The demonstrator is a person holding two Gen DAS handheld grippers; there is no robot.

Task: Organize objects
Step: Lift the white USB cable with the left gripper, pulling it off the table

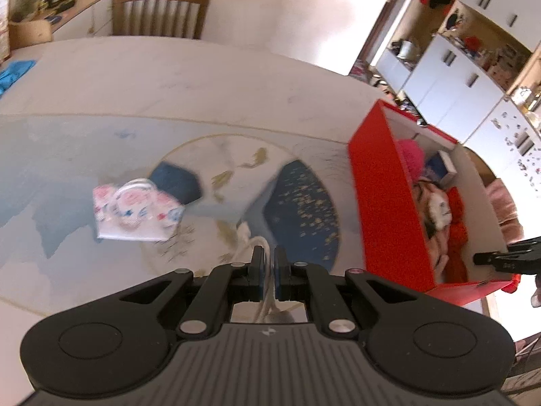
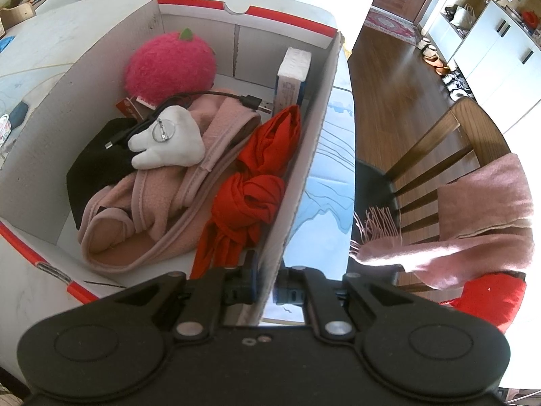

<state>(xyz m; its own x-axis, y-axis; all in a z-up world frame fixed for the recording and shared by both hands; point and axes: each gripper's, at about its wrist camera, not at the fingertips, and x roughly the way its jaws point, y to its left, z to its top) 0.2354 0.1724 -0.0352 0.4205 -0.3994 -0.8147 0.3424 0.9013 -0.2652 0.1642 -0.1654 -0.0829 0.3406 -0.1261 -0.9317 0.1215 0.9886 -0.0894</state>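
Note:
My left gripper (image 1: 268, 260) hangs above the patterned table mat (image 1: 297, 203), shut on a thin white cord (image 1: 250, 242) that loops up between its pads. A flowery pouch (image 1: 135, 209) lies on the mat to the left. To the right stands the red cardboard box (image 1: 382, 203). My right gripper (image 2: 267, 287) is shut on the box's right wall (image 2: 304, 176) and shows in the left wrist view as black fingers (image 1: 487, 258). Inside the box are a pink plush strawberry (image 2: 170, 64), a white plush tooth (image 2: 169, 142), a black cable (image 2: 209, 96), pink fleece (image 2: 152, 203) and red cloth (image 2: 253, 196).
A wooden chair (image 1: 159, 10) stands behind the table. Right of the table edge, another chair (image 2: 439, 155) carries a pink scarf (image 2: 473, 220) and a red cushion (image 2: 487, 301). Wooden floor and white cupboards (image 2: 490, 44) lie beyond. A blue-white carton (image 2: 292, 74) leans in the box.

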